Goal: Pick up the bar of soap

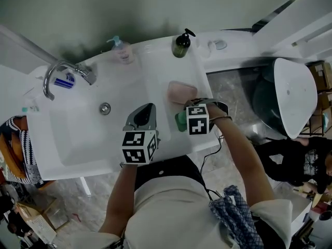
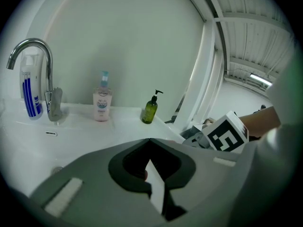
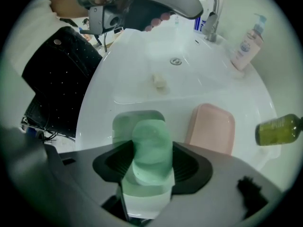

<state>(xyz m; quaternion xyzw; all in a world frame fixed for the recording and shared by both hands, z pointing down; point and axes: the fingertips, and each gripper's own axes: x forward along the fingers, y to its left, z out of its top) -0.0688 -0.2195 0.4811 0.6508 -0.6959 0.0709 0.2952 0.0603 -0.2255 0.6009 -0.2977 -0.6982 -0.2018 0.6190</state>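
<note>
A pale green bar of soap (image 3: 151, 148) lies in a translucent green dish (image 3: 124, 122) on the white counter's front right. My right gripper (image 3: 151, 156) stands open around the bar, one finger at each side of it, close against it. From the head view the soap (image 1: 180, 121) shows only as a green patch beside the right gripper (image 1: 188, 113) and its marker cube. My left gripper (image 1: 144, 114) hovers over the sink's front edge. Its jaws meet at the tips, and the left gripper (image 2: 150, 141) holds nothing.
A pink soap dish (image 3: 211, 129) lies just right of the green one. The basin (image 1: 78, 134) with drain (image 1: 105, 108) and chrome faucet (image 1: 57, 74) is to the left. A pink pump bottle (image 1: 122, 50) and a green pump bottle (image 1: 181, 43) stand at the back.
</note>
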